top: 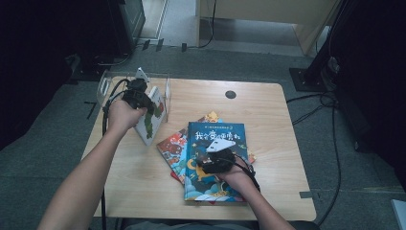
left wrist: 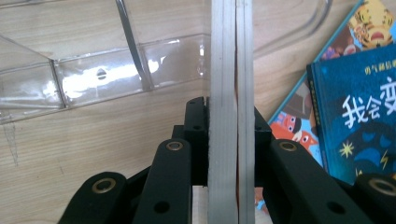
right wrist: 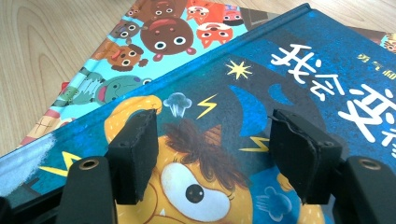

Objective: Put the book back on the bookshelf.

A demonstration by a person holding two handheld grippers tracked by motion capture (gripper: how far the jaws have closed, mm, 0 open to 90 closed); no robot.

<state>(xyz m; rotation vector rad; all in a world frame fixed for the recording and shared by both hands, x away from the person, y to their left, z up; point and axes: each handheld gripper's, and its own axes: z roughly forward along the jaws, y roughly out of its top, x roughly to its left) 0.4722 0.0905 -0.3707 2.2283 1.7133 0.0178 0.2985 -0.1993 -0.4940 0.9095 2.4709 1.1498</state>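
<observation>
A white picture book with a green caterpillar on its cover [top: 152, 117] stands on edge, tilted, at the table's back left. My left gripper [top: 139, 93] is shut on its top. In the left gripper view the book's white edge [left wrist: 231, 70] runs up between the black jaws of the left gripper [left wrist: 231, 121], whose pads press on both sides. A clear plastic book stand [top: 107, 81] [left wrist: 93, 79] sits just behind it. My right gripper [top: 203, 160] [right wrist: 215, 140] is open, its jaws spread over the cover of a blue book [top: 215, 139] [right wrist: 280, 79] that lies flat.
The blue book tops a loose pile; a book with cartoon animals [right wrist: 154, 42] [top: 171, 146] sticks out to its left. Bare wooden table [top: 268, 110] lies to the right and front left. A round cable hole [top: 231, 94] is near the back edge.
</observation>
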